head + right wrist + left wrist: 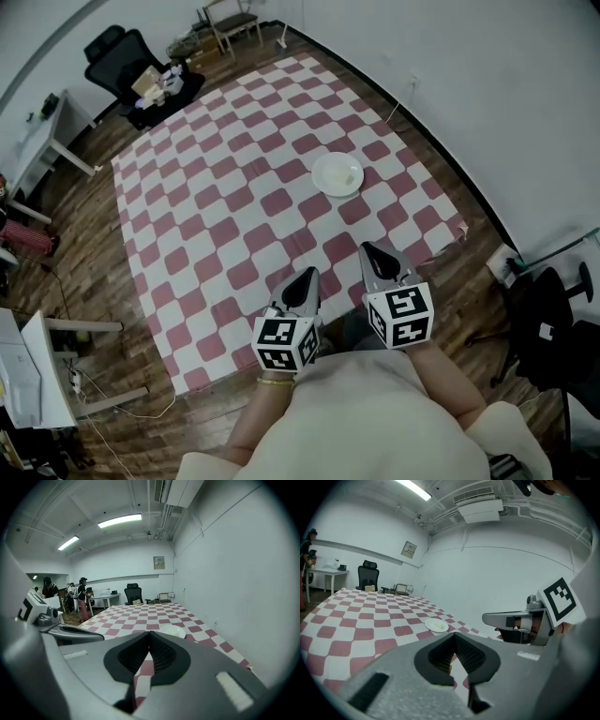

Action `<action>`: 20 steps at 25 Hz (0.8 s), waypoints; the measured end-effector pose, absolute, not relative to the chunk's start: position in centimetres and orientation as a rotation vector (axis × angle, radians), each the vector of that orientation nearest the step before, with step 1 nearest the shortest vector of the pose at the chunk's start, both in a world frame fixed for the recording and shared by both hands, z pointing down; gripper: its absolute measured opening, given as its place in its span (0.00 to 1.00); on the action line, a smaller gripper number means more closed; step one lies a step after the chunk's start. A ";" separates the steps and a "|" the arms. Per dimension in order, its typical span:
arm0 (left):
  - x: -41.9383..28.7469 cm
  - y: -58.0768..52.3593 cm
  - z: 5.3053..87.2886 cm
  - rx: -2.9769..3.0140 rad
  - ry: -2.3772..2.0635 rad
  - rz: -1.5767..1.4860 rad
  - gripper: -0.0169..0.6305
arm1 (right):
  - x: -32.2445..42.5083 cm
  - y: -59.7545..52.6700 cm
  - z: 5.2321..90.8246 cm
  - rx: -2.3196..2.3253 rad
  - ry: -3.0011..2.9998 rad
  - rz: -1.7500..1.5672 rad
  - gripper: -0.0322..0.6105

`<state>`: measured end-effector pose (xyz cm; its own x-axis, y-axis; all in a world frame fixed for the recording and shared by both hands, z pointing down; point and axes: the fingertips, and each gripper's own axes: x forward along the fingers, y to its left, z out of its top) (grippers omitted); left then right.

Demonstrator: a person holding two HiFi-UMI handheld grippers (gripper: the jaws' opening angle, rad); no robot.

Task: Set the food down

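Red-and-white checked cloth (234, 187), plain white plate (337, 174), brown wooden floor (84, 272), black office chair (122, 56), white walls (469, 84), white desk (42, 141).

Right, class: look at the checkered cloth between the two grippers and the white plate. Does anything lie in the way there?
Nothing visible does. Only bare checkered cloth lies between the left gripper, the right gripper and the white plate. Both grippers are shut and empty.

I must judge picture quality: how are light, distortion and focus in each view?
Head view: even light, the checkered cloth bows at its edges from lens distortion. Left gripper view: dark round corners, overexposed ceiling lamp, soft focus on the near left gripper. Right gripper view: bright ceiling lamps, curved wall.
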<state>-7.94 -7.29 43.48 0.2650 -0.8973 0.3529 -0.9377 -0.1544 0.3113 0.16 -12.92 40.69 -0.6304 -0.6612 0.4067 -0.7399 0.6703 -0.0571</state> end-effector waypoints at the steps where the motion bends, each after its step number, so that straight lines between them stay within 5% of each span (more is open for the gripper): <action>1: -7.9 -7.0 43.4 2.080 -1.653 0.116 0.03 | 0.2 -12.6 40.5 1.110 -2.535 0.308 0.06; 20: -8.7 -2.7 43.0 2.091 -1.683 0.098 0.03 | -0.6 -7.0 39.1 1.092 -2.614 0.237 0.06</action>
<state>-8.68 -2.73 42.97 0.2522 -0.9097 0.3300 -0.9419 -0.1527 0.2990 -0.61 -7.00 39.13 -0.6671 -0.6665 0.3329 -0.7154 0.6977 -0.0367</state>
